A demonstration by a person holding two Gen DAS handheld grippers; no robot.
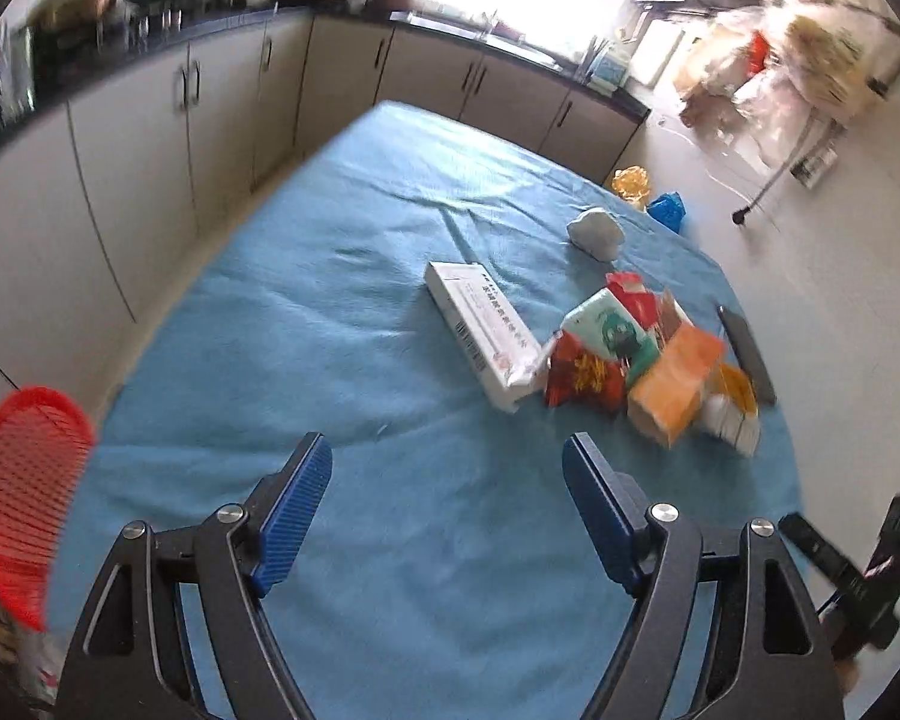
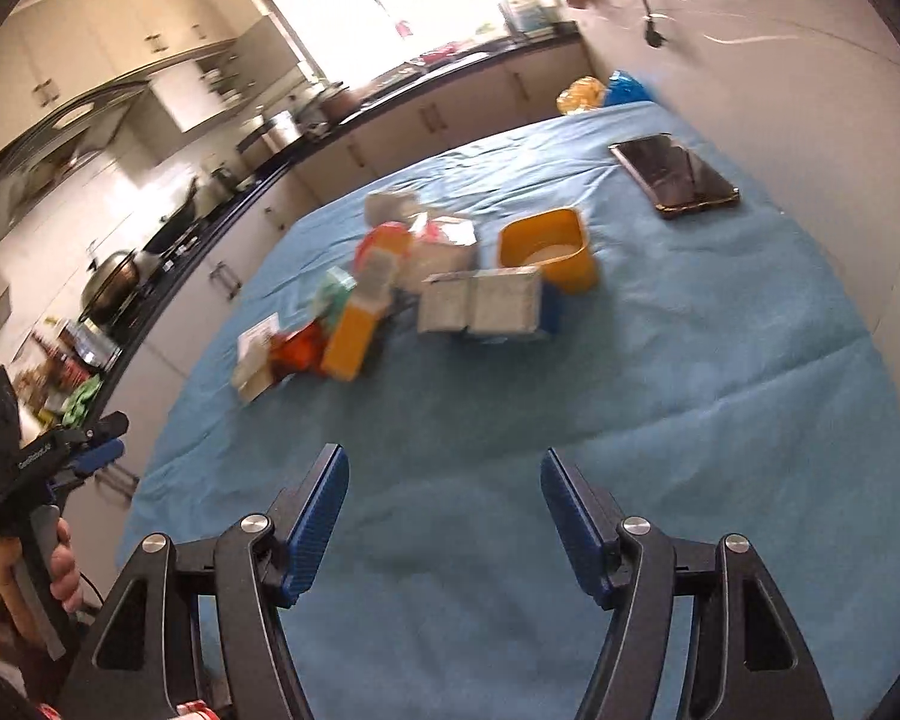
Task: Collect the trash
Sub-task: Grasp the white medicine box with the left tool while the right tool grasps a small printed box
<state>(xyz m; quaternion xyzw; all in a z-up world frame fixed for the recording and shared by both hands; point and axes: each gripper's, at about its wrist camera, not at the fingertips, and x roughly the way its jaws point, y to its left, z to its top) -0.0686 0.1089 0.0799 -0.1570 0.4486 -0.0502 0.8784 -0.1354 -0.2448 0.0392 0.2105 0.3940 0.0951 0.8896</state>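
Note:
A pile of trash lies on the blue-covered table (image 1: 330,300): a long white box (image 1: 480,333), a red wrapper (image 1: 582,375), a green-and-white packet (image 1: 612,333), an orange carton (image 1: 672,390) and a crumpled white tissue (image 1: 597,231). In the right wrist view the pile shows as the orange carton (image 2: 354,330), a grey box (image 2: 486,303) and a yellow cup (image 2: 549,249). My left gripper (image 1: 447,480) is open and empty, short of the pile. My right gripper (image 2: 444,498) is open and empty above bare cloth.
A red mesh basket (image 1: 24,492) sits at the table's left edge. A dark phone (image 2: 675,174) lies at the far right of the table. Yellow and blue bags (image 1: 648,192) lie on the floor beyond it. Kitchen cabinets (image 1: 210,108) run along the left and far sides.

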